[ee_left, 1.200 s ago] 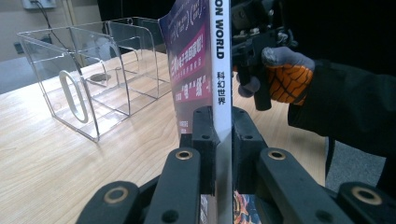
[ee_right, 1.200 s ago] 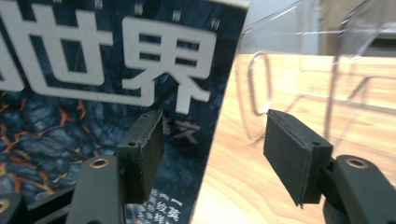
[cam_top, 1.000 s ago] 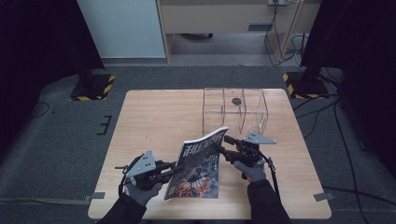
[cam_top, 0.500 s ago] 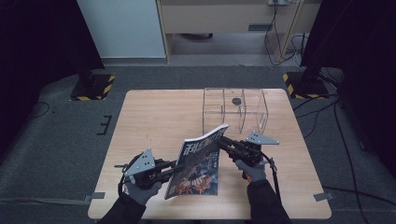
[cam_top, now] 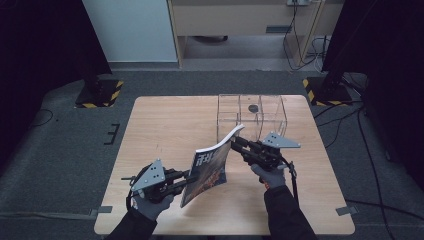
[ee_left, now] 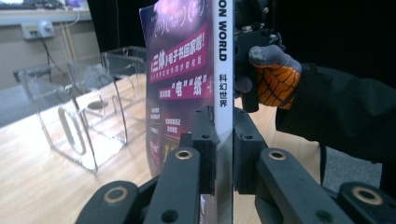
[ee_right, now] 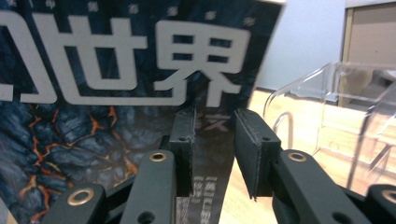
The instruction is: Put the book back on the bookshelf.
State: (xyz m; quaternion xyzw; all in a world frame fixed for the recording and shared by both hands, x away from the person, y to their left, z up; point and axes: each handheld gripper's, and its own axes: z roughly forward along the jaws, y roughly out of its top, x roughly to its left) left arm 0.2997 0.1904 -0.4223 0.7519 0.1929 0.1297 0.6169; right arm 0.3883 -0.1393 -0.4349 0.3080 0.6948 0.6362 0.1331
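- Magazine (cam_top: pixel 210 167) stands on edge over the near middle of the bench (cam_top: pixel 165 125), spine toward the near left, top corner leaning toward the far right.
- Left tongs (cam_top: pixel 186 176) are clamped tight on the spine near its lower end; in the left gripper view both pads press flat on it.
- Right tongs (cam_top: pixel 236 143) sit at the upper far corner. Their jaws have just been closing, yet in the right gripper view a gap shows between the pads (ee_right: pixel 250 140), with the cover's edge (ee_right: pixel 140 70) behind them rather than plainly pinched.
- Step in hand, as I judge it: get a second hold on the top edge so the magazine can be carried to the clear box (cam_top: pixel 250 115) at the far right.
- To do it well: keep the left grip fixed, slide the right pads over the page edge before squeezing, and lift evenly so the pages do not fan or sag.
- Hard to make out: whether any page lies between the right pads; the magazine's lower edge and its contact with the bench are hidden.
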